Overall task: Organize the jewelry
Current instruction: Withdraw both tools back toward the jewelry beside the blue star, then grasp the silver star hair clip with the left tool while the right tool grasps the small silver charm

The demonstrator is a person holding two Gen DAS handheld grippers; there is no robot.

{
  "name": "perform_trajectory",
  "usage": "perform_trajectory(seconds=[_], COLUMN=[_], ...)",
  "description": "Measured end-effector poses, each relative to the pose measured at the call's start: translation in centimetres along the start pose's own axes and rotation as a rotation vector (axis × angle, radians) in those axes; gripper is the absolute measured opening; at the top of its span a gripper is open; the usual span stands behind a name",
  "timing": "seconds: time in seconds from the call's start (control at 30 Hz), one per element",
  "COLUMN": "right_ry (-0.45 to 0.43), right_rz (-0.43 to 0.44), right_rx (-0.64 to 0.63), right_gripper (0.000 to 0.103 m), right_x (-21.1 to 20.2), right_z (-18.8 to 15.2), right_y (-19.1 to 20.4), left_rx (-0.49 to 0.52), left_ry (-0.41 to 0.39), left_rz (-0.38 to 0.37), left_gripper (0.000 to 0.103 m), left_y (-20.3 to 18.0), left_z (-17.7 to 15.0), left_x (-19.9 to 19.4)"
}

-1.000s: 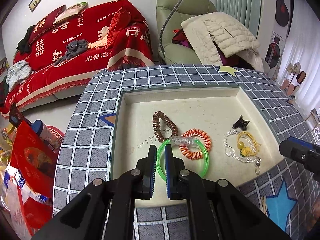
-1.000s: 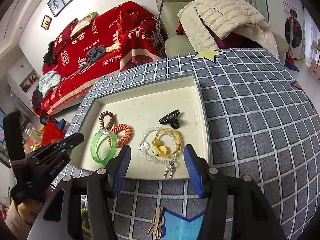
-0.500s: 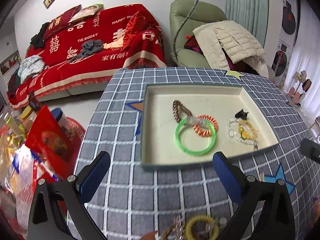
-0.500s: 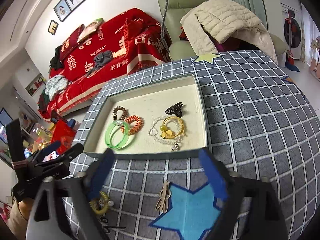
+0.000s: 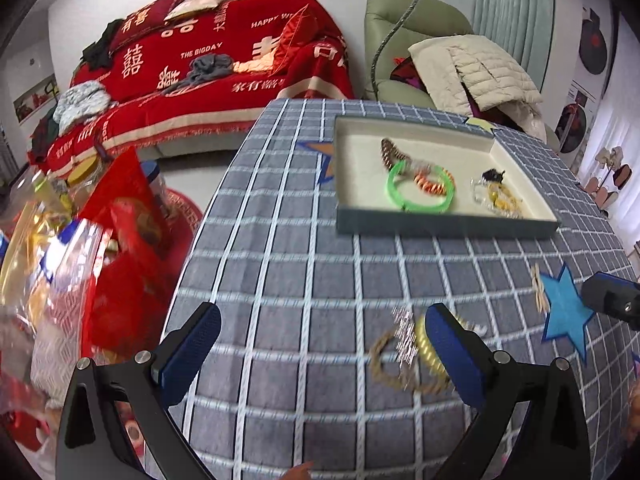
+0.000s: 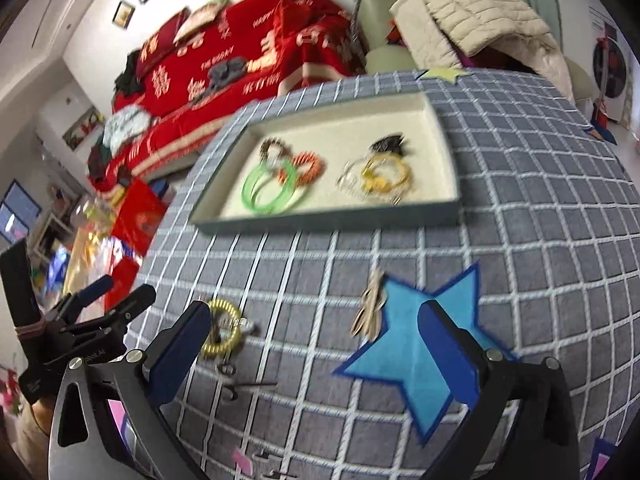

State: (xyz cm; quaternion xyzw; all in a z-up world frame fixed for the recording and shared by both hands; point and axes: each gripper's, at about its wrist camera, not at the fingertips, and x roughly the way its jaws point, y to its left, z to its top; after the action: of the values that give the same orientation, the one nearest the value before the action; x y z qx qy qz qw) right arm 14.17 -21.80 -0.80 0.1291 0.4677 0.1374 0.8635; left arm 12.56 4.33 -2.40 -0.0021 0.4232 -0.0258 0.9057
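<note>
A cream-lined tray [image 5: 440, 227] [image 6: 440, 132] on the grey checked tablecloth holds a green bangle [image 5: 420, 192] [image 6: 272, 192], brown and orange coil hair ties, a black claw clip [image 5: 493, 175], and a clear bead bracelet with a yellow tie [image 6: 384, 176]. Loose on the cloth near me lie a yellow coil tie [image 5: 426, 350] [image 6: 224, 332] and small chain pieces [image 5: 402, 332]. A tan hair clip [image 6: 370, 308] [image 5: 539, 292] lies by the blue star. My left gripper [image 5: 320, 350] is open and empty above the cloth. My right gripper [image 6: 316, 348] is open and empty.
The table's left edge drops off to red and clear bags [image 5: 100, 248] on the floor. A red-covered sofa [image 5: 208, 72] and a green armchair with a beige jacket [image 5: 472, 68] stand behind the table. A blue star patch [image 6: 420, 356] marks the cloth.
My left gripper let go of the green bangle in the tray, opened wide and pulled back toward the table's near side. My right gripper also drew back and opened wider.
</note>
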Motion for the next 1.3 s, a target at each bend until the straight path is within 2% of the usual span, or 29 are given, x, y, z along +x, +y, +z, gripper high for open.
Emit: perform_trajectory(seconds=[0.17, 0.37, 0.53, 0.6, 0.8, 1.0, 1.3], right_ry=[0.053, 0.094, 0.106, 0.115, 0.14, 0.148, 0.167], right_rz=[-0.012, -0.055, -0.099, -0.104, -0.097, -0.09, -0.072], right_rx=[-0.045, -0.128, -0.241, -0.28, -0.37, -0.429, -0.513], right_gripper=[0.103, 0.103, 0.089, 0.077, 0.064, 0.053, 0.044], right_x=[1.6, 3.2, 4.1, 4.5, 5.6, 6.6, 7.8], right_z=[-1.6, -2.4, -2.5, -2.6, -2.9, -2.9, -2.5], right_y=[1.7, 3.1, 4.1, 4.5, 5.6, 6.6, 7.7], left_rx=[-0.014, 0.021, 0.048, 0.056, 0.067, 0.075, 0.091], left_ry=[0.04, 0.052, 0.069, 0.078, 0.102, 0.121, 0.121], left_rz=[-0.023, -0.031, -0.039, -0.043, -0.055, -0.044, -0.041], left_gripper=[0.103, 0.103, 0.103, 0.103, 0.103, 0.103, 0.103], left_y=[0.7, 0.3, -0.5, -0.8, -1.2, -1.4, -1.5], left_z=[-2.0, -2.9, -3.2, -3.2, -3.2, -3.2, -2.9], left_x=[0.4, 0.5, 1.1, 1.3, 2.1, 2.9, 3.4])
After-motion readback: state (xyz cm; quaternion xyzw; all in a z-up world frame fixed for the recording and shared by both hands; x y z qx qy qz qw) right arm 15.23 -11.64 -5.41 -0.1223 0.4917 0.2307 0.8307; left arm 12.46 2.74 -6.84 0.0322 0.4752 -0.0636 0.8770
